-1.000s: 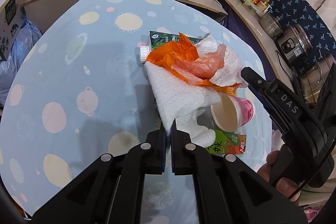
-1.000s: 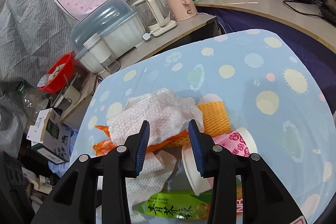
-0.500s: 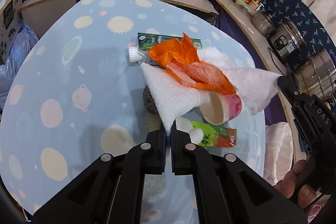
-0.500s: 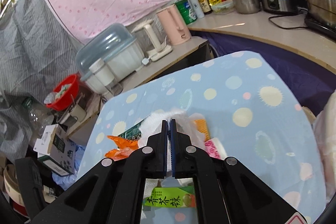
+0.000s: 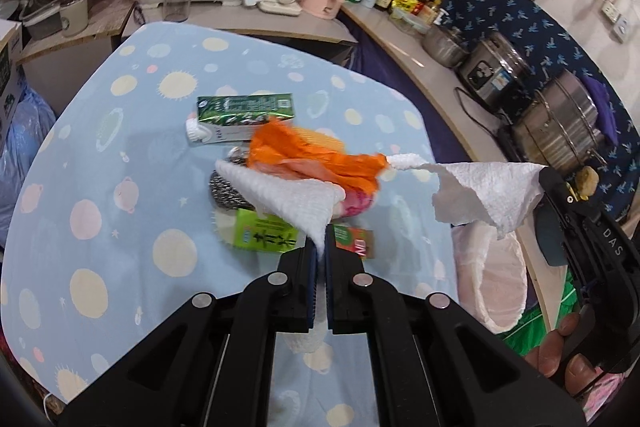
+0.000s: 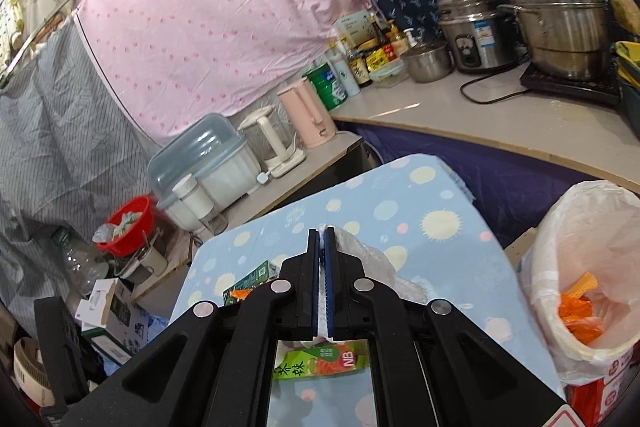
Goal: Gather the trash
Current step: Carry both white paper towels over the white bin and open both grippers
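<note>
Both claws are clamped shut on paper towels. At bottom centre of the left wrist view, the left claw [image 5: 319, 247] pinches the corner of one white paper towel [image 5: 288, 193], drawn up taut from the trash pile so it peels clear of the items beneath. At the right edge of that view, the right claw [image 5: 546, 175] grips a second paper towel [image 5: 480, 195], which hangs free in the air above the lined trash bin [image 5: 490, 287], apparently ready for dropping. An orange plastic bag [image 5: 316, 159], a steel scourer [image 5: 226, 189], a pink cup [image 5: 356, 205] and drink cartons [image 5: 266, 235] remain mid-frame on the blue tabletop [image 5: 120, 187]. A second ago the right claw stood open over the heap; it has since closed, lifted its towel and swung toward the bin, and the left claw has risen too.
</note>
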A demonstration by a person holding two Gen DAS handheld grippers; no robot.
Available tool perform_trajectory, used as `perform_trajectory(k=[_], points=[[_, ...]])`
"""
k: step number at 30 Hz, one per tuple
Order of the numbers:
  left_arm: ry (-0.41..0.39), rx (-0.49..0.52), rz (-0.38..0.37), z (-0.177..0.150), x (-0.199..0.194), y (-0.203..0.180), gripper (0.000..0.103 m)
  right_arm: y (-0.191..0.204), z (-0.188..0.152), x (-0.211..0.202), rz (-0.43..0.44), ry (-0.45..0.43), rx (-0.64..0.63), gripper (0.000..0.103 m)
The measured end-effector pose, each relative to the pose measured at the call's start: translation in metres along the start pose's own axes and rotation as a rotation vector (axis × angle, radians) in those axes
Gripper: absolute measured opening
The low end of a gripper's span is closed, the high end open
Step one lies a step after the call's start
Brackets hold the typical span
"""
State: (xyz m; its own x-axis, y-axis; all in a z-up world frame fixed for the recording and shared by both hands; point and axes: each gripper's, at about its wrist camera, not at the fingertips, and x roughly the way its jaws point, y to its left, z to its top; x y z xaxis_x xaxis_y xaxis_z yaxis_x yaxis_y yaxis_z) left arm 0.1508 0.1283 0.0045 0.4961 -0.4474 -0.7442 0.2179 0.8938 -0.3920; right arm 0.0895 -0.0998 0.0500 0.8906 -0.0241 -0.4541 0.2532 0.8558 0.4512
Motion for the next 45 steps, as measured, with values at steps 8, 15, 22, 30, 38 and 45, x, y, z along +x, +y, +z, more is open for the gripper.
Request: perform_trajectory(k=[8,15,22,30,38,45], points=[[-0.007,0.085,-0.046,-0.011,-0.013,-0.046,0.003,-0.038,0.010,-0.045,-0.026,-0.076,0.051,0.003],[0.006,0.176,-0.085,-0.023,-0.009,-0.096,0.003,-0.081,0.014,-0.077,-0.073,-0.122,0.104,0.003],[0.029,0.273,-0.148,-0.033,-0.001,-0.154,0.003,-0.138,0.014,-0.111,-0.151,-0.170,0.175,0.003],[0.083,0.405,-0.233,-0.049,0.018,-0.232,0.003,-0.196,0.002,-0.128,-0.230,-0.182,0.263,0.003],[0.128,0.495,-0.266,-0.061,0.046,-0.288,0.003,-0.234,-0.011,-0.130,-0.280,-0.160,0.312,0.003],[0.151,0.544,-0.250,-0.071,0.081,-0.318,0.003,-0.254,-0.016,-0.123,-0.309,-0.140,0.334,0.003]])
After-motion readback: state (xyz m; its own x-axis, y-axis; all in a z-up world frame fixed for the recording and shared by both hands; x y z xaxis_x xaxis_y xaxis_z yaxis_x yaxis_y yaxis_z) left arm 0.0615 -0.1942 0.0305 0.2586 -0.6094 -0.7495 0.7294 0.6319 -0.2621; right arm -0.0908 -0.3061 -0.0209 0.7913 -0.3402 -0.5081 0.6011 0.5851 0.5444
